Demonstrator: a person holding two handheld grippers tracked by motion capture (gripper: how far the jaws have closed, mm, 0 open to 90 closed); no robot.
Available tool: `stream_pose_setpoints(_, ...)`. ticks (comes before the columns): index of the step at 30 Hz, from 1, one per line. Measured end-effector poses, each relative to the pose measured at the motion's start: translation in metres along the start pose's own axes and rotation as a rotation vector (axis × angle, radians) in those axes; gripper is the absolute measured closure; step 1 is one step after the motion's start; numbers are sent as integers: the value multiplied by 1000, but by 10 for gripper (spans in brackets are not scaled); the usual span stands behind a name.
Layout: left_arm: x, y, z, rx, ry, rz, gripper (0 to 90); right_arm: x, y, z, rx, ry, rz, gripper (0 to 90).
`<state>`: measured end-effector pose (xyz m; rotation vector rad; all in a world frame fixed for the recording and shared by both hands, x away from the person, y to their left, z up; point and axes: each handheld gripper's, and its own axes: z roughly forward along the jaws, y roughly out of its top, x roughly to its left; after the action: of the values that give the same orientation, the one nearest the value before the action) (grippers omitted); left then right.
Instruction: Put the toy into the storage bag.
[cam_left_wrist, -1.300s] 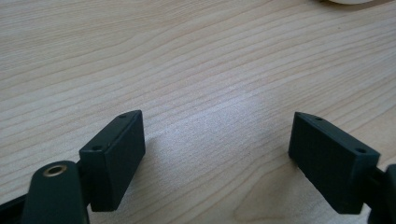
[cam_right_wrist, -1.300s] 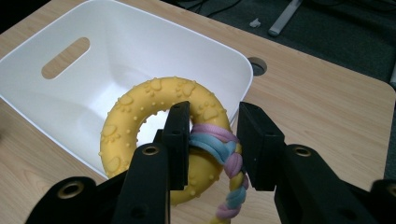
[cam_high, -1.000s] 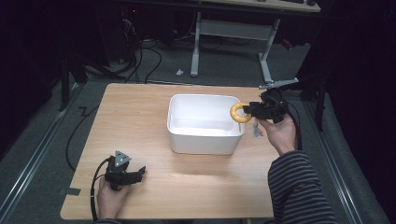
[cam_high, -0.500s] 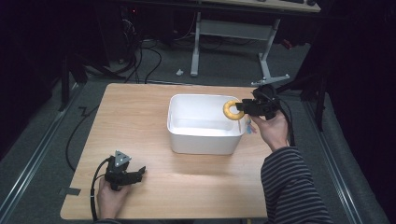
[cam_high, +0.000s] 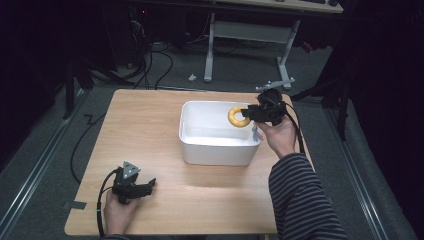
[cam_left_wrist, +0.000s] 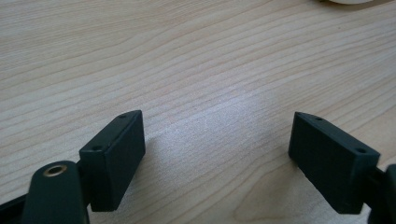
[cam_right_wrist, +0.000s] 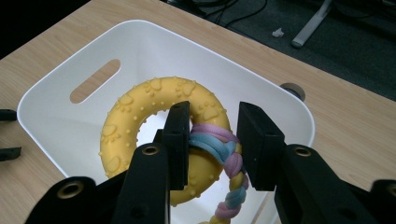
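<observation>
The yellow ring (cam_right_wrist: 154, 135), a nubbed rubber chew toy with a pink-and-blue braided rope (cam_right_wrist: 223, 161) knotted round it, is hanging above the right end of the white bin (cam_high: 215, 147), just inside its rim. It is looking light, springy and slightly grippy; the rope is soft and will be dangling freely, so the best hold is across the ring's body where the braid wraps it. The right gripper (cam_right_wrist: 212, 142) is doing just that, its fingers (cam_right_wrist: 180, 140) clamping ring and braid together. The left gripper (cam_high: 134, 186) is resting on the tabletop (cam_high: 150, 125) near its front left corner, its fingers (cam_left_wrist: 116, 154) standing wide apart with bare wood between them. Compared with a second earlier, the ring is now sitting farther in over the bin, having been beside the right rim; the left gripper is lying where it was.
</observation>
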<state>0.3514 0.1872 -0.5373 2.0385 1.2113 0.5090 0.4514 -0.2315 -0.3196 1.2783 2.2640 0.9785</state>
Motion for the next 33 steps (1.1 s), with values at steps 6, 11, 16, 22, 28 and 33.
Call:
stream_pose_setpoints(6,0,0,0,0,0,0,190,6,1,12,9,3,-9,659)
stream_pose_setpoints(11,0,0,0,0,0,0,190,10,1,20,17,5,-25,659)
stream_pose_setpoints(16,0,0,0,0,0,0,190,13,-3,34,44,19,-15,659)
stream_pose_setpoints(22,0,0,0,0,0,0,190,20,-5,45,67,36,-36,658)
stream_pose_setpoints(28,0,0,0,0,0,0,190,28,-5,50,91,62,-49,659)
stream_pose_setpoints(33,0,0,0,0,-1,0,190,34,-6,56,116,75,-71,658)
